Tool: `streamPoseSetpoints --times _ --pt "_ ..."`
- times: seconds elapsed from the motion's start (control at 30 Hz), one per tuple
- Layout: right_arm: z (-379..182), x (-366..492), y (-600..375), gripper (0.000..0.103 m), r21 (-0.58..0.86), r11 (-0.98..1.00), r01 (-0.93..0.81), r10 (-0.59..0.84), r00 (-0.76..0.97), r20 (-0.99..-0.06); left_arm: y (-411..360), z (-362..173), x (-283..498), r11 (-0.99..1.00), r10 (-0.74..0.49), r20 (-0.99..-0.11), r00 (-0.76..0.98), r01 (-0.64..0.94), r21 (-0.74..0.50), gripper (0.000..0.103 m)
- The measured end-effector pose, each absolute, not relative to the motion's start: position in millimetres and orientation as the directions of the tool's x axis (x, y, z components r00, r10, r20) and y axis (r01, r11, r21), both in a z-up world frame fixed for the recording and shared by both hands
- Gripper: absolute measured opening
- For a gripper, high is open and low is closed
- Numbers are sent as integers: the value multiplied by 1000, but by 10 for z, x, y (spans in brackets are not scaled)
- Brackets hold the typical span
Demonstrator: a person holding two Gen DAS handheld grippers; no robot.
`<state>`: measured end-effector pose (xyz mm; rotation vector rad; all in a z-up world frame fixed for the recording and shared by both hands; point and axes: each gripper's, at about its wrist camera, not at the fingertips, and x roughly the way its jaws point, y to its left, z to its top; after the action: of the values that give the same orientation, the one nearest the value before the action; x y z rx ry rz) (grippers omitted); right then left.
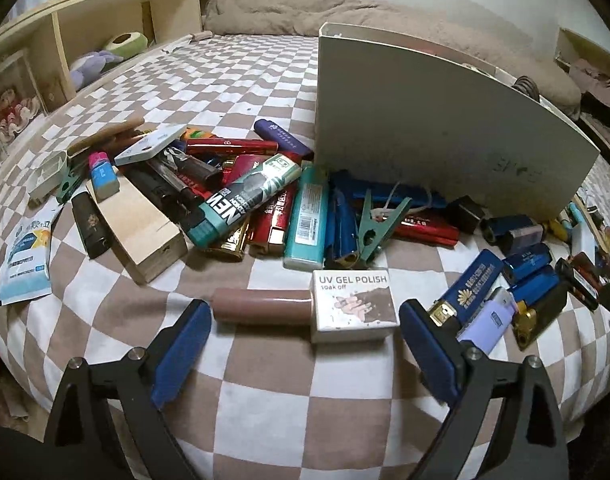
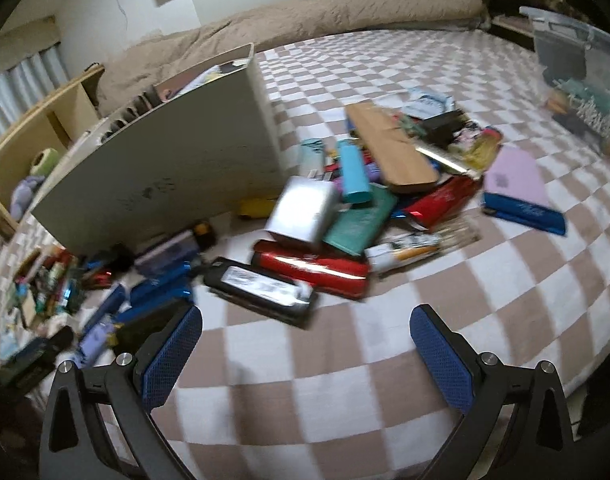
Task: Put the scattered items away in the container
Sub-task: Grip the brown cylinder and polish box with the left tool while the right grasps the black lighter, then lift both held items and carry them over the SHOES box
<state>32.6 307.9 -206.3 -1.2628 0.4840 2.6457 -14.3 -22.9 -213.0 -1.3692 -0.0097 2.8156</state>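
Observation:
A UV gel polish bottle (image 1: pixel 355 304) with a white cap and brown body lies on the checked bedspread. It sits between the blue pads of my left gripper (image 1: pixel 305 308), which is open and not touching it. Behind it is a heap of lighters with a teal lighter (image 1: pixel 307 224), a green clip (image 1: pixel 375 224) and a wooden box (image 1: pixel 141 224). The cream container (image 1: pixel 425 120) stands upright behind the heap. My right gripper (image 2: pixel 307 312) is open and empty above the bedspread, just short of a flat black item (image 2: pixel 261 288) and a red packet (image 2: pixel 309 268). The container (image 2: pixel 165 176) is to its left.
Blue and lilac lighters (image 1: pixel 491 320) crowd the left gripper's right finger. A silver block (image 2: pixel 303 212), a wooden case (image 2: pixel 389 152) and a pink box (image 2: pixel 517 192) lie in the right-hand heap. A clear bin (image 2: pixel 577 72) stands far right. A wooden shelf (image 1: pixel 65 36) and a beige blanket (image 1: pixel 305 8) border the bed.

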Motion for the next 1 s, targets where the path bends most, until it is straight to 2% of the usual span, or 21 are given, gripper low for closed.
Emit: streamPoseSetpoints --times 0.1,0.23,0.5,0.67,0.77,0.83,1.0 --pt "-2096 242 3004 103 216 -920 -328 30 -608 -794 -247 -2131 -120 -1000 22 -778 -628 -26 -7 87" --pt "-2169 137 2935 103 268 -880 -391 15 -587 -809 -268 -2123 -101 -999 44 -775 -631 -41 -24 87" --pt "-2256 -58 2684 103 125 -867 -482 191 -554 -810 -272 -2133 -83 -997 67 -765 -640 -65 -34 87" --pt "-2276 3 2710 103 119 -890 -441 188 -591 -784 -302 -2135 -98 -996 83 -764 -640 -67 -52 87" --pt "-2278 25 2758 95 110 -903 -416 176 -590 -788 -299 -2129 -99 -996 83 -764 -640 -68 -51 87" --pt "-2294 3 2756 86 79 -915 -397 186 -586 -788 -298 -2126 -103 -996 82 -763 -641 -69 -50 87" --pt "-2270 47 2753 85 77 -937 -341 150 -592 -792 -299 -2123 -100 -996 83 -763 -641 -70 -50 87"
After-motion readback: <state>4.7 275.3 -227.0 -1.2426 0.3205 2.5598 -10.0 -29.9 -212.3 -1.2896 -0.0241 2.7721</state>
